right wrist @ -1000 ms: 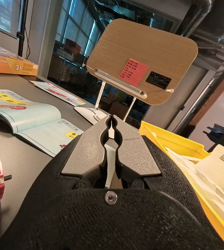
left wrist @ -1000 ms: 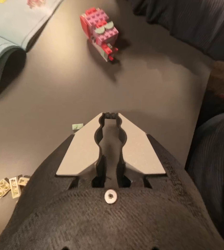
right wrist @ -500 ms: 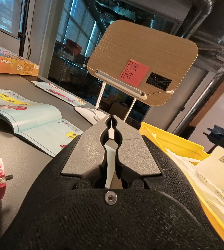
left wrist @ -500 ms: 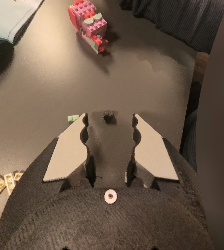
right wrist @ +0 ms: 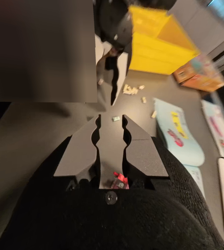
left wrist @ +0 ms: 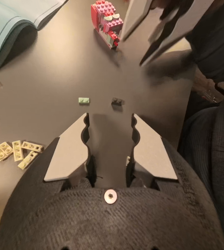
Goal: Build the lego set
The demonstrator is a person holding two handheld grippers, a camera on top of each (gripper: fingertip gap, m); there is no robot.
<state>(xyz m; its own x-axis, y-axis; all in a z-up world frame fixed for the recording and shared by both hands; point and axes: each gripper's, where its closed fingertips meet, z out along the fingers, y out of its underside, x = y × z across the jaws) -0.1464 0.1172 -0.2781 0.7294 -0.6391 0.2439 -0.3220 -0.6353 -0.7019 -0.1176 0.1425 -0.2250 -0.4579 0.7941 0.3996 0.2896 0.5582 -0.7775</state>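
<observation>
Dark grey matte tabletop (left wrist: 54,67), dim room, lots of motion blur in the right wrist view. Yellow plastic bin (right wrist: 156,47) and orange cardboard box (right wrist: 197,75) off toward one far corner, open pale blue booklet (left wrist: 14,20) along the far left edge.

Left gripper (left wrist: 110,115) spread wide with nothing in it, hovering just short of a small dark grey two-stud brick (left wrist: 117,101) sitting a bit toward its right finger. Pale green two-stud flat plate (left wrist: 84,101) just beside that brick, ahead of the left fingertip.

Right gripper (right wrist: 110,116) part-way open, also empty. Looks at that same green plate through the gap, no pad pressing on it.

Both pieces low and tiny, so probably not much edge to pinch.

Also around: pink and red brick model (left wrist: 107,25) near the far edge, scattered cream flat plates (left wrist: 14,151) by the left edge, dark ribbed clothing (left wrist: 210,148) along the right edge.
</observation>
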